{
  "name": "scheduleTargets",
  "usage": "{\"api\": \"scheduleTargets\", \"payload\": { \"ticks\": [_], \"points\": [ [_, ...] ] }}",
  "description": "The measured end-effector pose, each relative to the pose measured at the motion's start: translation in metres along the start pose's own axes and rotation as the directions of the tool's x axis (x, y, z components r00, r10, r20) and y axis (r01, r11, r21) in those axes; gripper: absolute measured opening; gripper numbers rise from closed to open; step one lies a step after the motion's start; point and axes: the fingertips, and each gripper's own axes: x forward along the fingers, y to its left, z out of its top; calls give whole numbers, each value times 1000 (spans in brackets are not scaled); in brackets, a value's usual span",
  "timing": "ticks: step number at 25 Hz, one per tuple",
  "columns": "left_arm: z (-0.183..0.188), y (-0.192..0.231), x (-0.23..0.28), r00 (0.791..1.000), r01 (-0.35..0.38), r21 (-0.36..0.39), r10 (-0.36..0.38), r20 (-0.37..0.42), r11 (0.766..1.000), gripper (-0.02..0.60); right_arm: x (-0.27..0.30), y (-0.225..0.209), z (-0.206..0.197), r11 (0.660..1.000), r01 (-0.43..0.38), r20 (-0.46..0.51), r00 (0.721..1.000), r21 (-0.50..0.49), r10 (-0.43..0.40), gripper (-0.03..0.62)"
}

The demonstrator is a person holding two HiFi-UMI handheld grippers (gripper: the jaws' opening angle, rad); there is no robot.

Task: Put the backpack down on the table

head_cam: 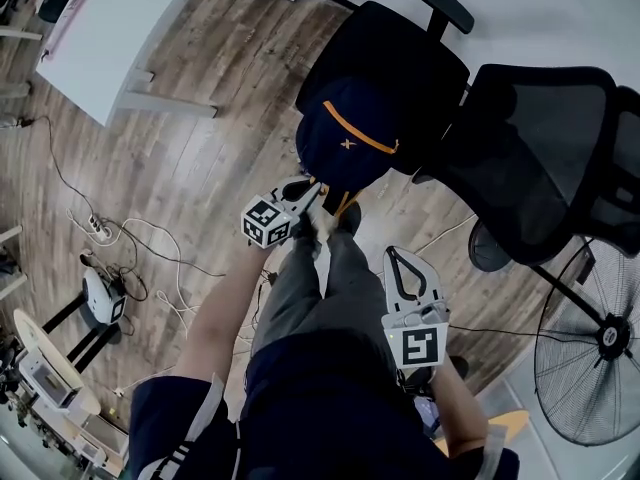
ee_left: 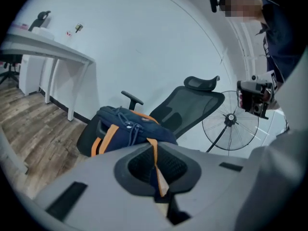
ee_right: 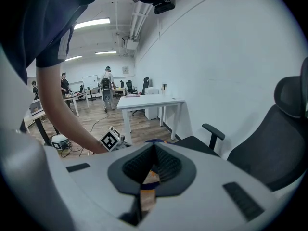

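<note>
The backpack (head_cam: 345, 133) sits on a black chair (head_cam: 400, 58). The left tongs (head_cam: 317, 192) clamp its orange strap (ee_left: 155, 153); the right tongs (ee_right: 154, 148) are together, empty.

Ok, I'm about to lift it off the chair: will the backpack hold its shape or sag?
Likely floppy: the backpack is soft fabric, lying on the chair. Lifted by the orange strap in the left gripper, it would probably hang tilted.

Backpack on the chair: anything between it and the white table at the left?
Nothing visible does. The navy backpack with orange trim sits on the black office chair; only bare wood floor lies between it and the white table.
</note>
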Motion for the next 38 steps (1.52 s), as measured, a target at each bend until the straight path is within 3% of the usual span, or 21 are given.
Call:
{"api": "scheduleTargets", "payload": {
  "ticks": [6, 9, 12, 15, 20, 24, 26, 38],
  "points": [
    [42, -15, -4, 999, -30, 21, 29, 44, 999, 6, -7, -5, 24, 997, 40, 71, 996, 67, -45, 0],
    [67, -22, 1, 997, -53, 53, 49, 61, 997, 5, -14, -7, 27, 1000, 23, 33, 999, -21, -22, 1],
    [92, -27, 7, 994, -76, 69, 70, 84, 995, 5, -19, -17, 40, 997, 60, 92, 994, 47, -64, 2],
    [124, -33, 14, 989, -88, 78, 78, 129, 993, 5, -22, -25, 43, 998, 56, 80, 995, -20, -54, 0],
    [175, -48, 25, 983, -78, 119, 56, 175, 990, 5, -28, -41, 57, 992, 99, 155, 982, 83, -111, 2],
    [201, -51, 26, 976, -102, 106, 79, 201, 989, 3, -36, -52, 61, 995, 89, 135, 987, -44, -82, 2],
    [211, -51, 20, 971, -123, 97, 100, 217, 988, 3, -40, -56, 65, 995, 98, 150, 984, -20, -94, 2],
    [293, -92, -21, 941, -215, 235, 137, 308, 948, 3, -49, -85, 111, 995, 99, 273, 957, 17, -100, 1]
  ]
}}
